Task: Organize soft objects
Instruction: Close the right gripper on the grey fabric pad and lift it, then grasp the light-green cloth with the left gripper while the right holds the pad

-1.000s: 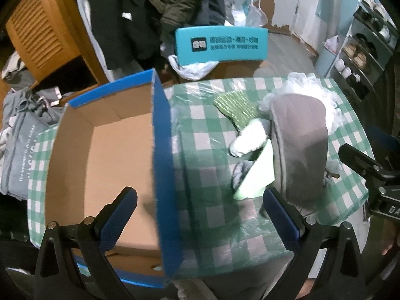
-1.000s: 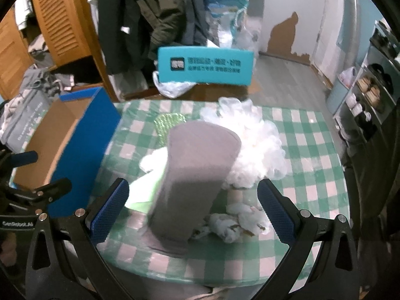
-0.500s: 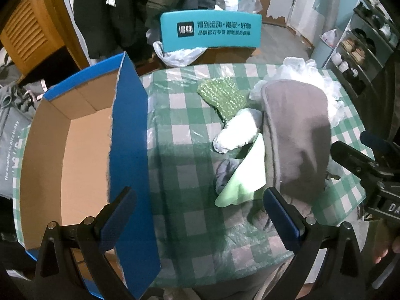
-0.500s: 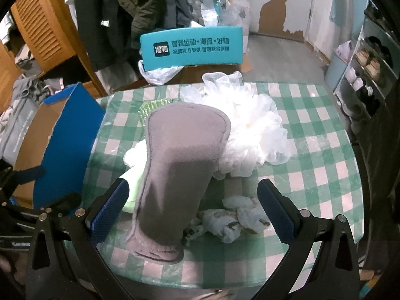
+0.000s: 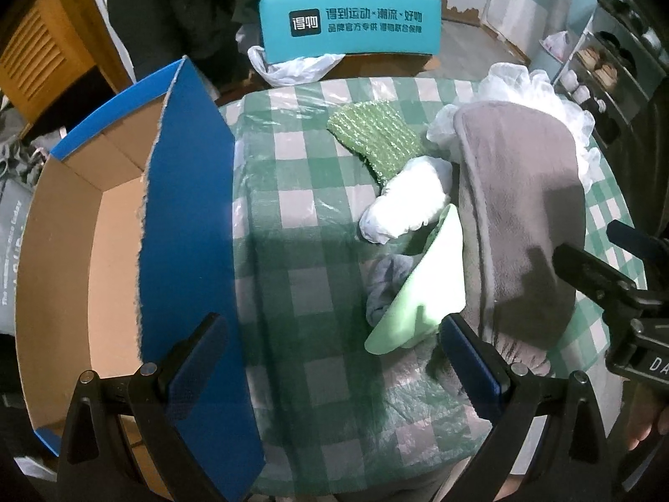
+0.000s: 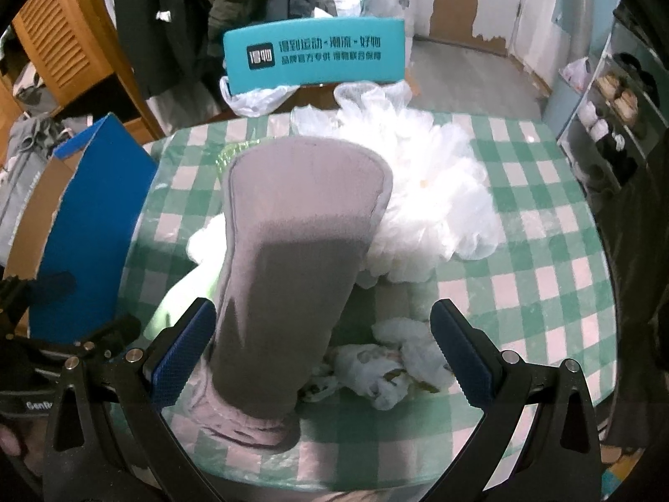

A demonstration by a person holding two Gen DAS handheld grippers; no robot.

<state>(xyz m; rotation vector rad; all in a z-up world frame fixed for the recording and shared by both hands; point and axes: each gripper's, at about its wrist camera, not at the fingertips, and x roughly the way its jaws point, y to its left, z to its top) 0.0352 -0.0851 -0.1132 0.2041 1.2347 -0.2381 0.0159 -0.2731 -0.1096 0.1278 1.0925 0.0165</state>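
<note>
While both jaws gape, grey pad [image 6: 292,259] between right hand-held gripper [image 6: 320,351] fingers — untouched.

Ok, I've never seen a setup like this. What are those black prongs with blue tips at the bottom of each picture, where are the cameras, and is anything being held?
There is no robot arm here. A person holds one hand-held two-finger gripper in each hand, and each gripper carries a fisheye camera looking forward along its fingers. The prongs are those fingers.

The left-wrist view shows the left gripper, open and empty, above the edge of the green-and-white checked tablecloth. Beside the table stands an open blue cardboard box. The right-wrist view shows the right gripper, also open, with nothing gripped.

On the cloth lie soft things in a loose pile: a long grey fleece pad, a white fluffy mesh puff, a sparkly green knitted cloth, a pale green cloth and crumpled white printed fabric.
</note>
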